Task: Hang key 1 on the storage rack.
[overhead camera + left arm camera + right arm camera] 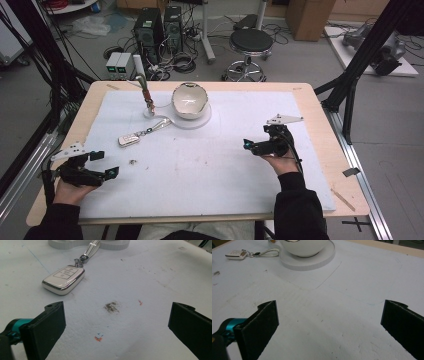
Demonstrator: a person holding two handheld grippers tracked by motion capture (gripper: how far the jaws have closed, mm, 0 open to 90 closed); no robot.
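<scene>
A white and chrome car key fob (129,140) lies on the white mat, its strap (159,124) reaching toward a shiny white bowl (190,100) on a round white base (197,121). My left gripper (106,164) rests near the mat's front left, open and empty. In the left gripper view the fob (63,279) lies ahead and to the left of the left gripper (116,322). My right gripper (250,146) hovers at the right, pointing left, open and empty. In the right gripper view the right gripper (329,322) faces the bowl (303,246), and the fob (235,254) lies far left.
A small stand with a brown-handled metal piece (145,95) rises left of the bowl. A dark stain (111,307) marks the mat between the fob and my left gripper. Black frame posts (350,95) flank the table. A stool (250,42) and computer towers (150,27) stand on the floor beyond.
</scene>
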